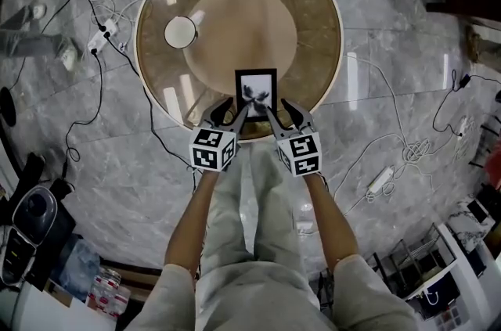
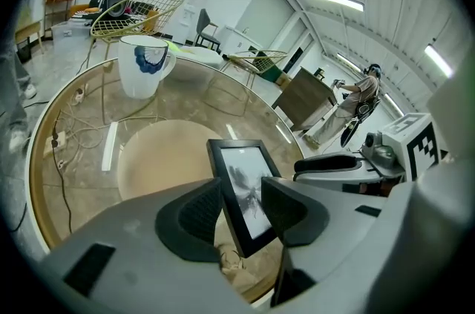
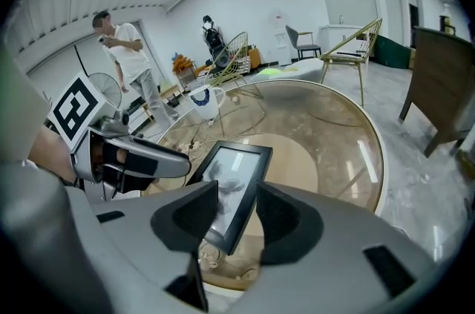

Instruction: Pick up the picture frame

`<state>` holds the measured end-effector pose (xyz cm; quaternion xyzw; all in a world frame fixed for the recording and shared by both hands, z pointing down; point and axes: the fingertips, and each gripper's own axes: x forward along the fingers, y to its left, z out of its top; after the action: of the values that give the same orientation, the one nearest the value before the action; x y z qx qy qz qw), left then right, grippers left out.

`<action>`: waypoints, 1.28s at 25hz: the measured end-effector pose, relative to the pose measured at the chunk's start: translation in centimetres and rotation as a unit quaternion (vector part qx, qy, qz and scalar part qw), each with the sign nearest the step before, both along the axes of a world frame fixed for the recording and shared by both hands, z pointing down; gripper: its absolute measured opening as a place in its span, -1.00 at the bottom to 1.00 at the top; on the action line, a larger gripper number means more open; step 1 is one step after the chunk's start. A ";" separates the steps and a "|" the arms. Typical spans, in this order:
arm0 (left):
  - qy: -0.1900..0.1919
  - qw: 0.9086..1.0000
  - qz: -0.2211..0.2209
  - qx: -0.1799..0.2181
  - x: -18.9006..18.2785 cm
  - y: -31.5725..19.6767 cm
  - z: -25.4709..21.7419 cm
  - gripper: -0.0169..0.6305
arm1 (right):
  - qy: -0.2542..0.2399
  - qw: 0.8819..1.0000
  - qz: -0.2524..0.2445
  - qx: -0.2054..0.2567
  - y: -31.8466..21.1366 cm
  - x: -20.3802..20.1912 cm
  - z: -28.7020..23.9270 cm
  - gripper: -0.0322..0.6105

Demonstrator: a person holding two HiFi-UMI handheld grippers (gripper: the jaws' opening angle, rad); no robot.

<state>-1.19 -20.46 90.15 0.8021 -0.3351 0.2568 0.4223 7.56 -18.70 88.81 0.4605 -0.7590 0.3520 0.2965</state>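
- The picture frame [image 1: 256,93] sits at the near edge of the round glass table [image 1: 329,1], its long side running near to far and its face tilted up.
- The left gripper [image 1: 239,106] has its jaws drawn narrow onto the frame's near-left corner; the right gripper [image 1: 277,107] clamps the near-right corner the same way.
- The frame lies straight ahead between them, equally close to both, so an even lift looks likely.

Frame [image 1: 256,93] sits near the near edge of the round table [image 1: 317,8]. Left gripper [image 1: 237,109] and right gripper [image 1: 278,109] flank its lower corners. Cup [image 1: 181,32] stands far left.
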 end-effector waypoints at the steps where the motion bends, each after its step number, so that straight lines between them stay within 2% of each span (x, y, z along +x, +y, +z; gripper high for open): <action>1: -0.001 1.000 -0.001 0.000 0.0 -0.1 0.2 -0.45 | 0.000 1.000 0.001 0.000 -0.1 0.0 0.3 -0.44; 17: -0.012 1.000 -0.005 -0.003 0.1 -0.8 2.8 -0.45 | 0.005 1.000 0.023 -0.019 -1.4 -0.1 3.6 -0.50; 32: -0.042 0.999 -0.016 -0.018 0.4 -0.7 3.6 -0.62 | 0.023 0.997 0.059 -0.046 -1.2 0.4 4.2 -0.54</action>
<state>-0.78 -21.15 93.72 0.7774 -0.3605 0.2900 0.4261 7.99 -19.91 93.03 0.4985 -0.7063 0.3928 0.3135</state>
